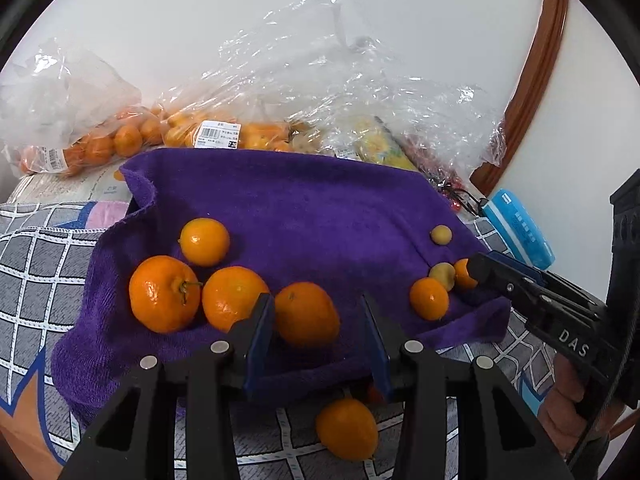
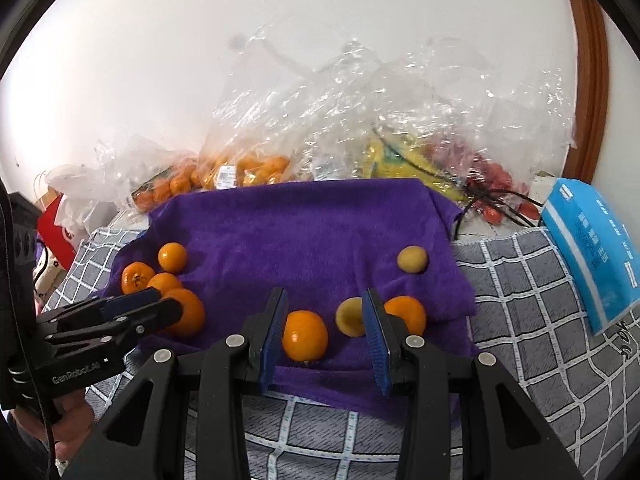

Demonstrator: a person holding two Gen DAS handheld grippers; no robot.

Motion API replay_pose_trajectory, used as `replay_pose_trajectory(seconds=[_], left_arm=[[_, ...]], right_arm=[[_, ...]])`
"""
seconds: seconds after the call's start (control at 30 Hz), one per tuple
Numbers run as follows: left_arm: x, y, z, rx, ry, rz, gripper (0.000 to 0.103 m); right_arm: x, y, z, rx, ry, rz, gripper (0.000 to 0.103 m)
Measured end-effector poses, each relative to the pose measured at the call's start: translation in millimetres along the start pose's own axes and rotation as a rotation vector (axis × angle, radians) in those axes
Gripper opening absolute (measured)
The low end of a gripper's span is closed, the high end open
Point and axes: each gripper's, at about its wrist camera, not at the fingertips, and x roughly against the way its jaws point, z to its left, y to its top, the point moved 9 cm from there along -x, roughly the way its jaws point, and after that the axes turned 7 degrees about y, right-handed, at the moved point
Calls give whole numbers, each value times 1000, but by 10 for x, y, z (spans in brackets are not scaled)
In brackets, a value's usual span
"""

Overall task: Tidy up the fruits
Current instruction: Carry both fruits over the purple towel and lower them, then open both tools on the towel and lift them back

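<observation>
Surface: grey checked fabric cover (image 2: 520, 280), with a purple terry towel (image 1: 304, 208) spread on it; whether a worktop or a bed lies under it cannot be told.
Room: plain white wall (image 1: 240, 20) behind, curved brown wooden frame (image 1: 536, 80) at right.
Back row: crinkled clear plastic bags (image 1: 360, 92) holding small oranges, something yellow and something red; a blue paper packet (image 2: 588, 248) lies to the right.
Left group: four orange mandarins, one with a green stem (image 1: 165, 293), lying close together on the towel's left part.
Right group: two small orange fruits and two pale yellow-green round fruits (image 2: 412, 259) on the towel's right part.
Stray fruit: one orange mandarin (image 1: 347, 428) lies off the towel on the checked cover, at the near edge.
Hard to make out: bag contents blurred by glare; label print unreadable.
Left claw (image 1: 318, 320): jaws wide apart, gripping nothing; one mandarin (image 1: 306, 314) sits between the blue pads, near the left one.
Right claw (image 2: 326, 320): jaws wide apart, gripping nothing; small orange fruit (image 2: 305, 335) between the pads, near the left one.
</observation>
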Motion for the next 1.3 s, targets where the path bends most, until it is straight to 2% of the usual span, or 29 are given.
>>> replay_pose_trajectory(seconds=[0.23,0.33,0.53,0.8,0.9,0.97,1.13,1.23,1.3], left_arm=[[6,17,27,16,2,1,42],[38,48,49,31,0,-10,52],[105,77,98,43,23,-25,53],[299,163,163,8,129,-75,53],[415,194,180,-10,171,-98,53],[467,130,228,-38,238,-79,53],[661,-99,290,-27,219,-31,53],[708,-280,273,-14,205,22,53],[757,-356,253,-19,205,22,53]], right_arm=[[-22,7,-198,-63,-9,-4,38],[-21,5,-242,-75,-23,-8,38],[24,9,-265,-82,-50,-26,38],[185,91,-203,-60,-75,-114,41],[300,118,-184,-68,-96,-113,41],[410,132,-119,-70,-76,-117,41],[640,74,67,-28,-81,-96,42],[764,-44,236,-44,-35,-62,42],[865,-123,380,-20,-28,-65,42]])
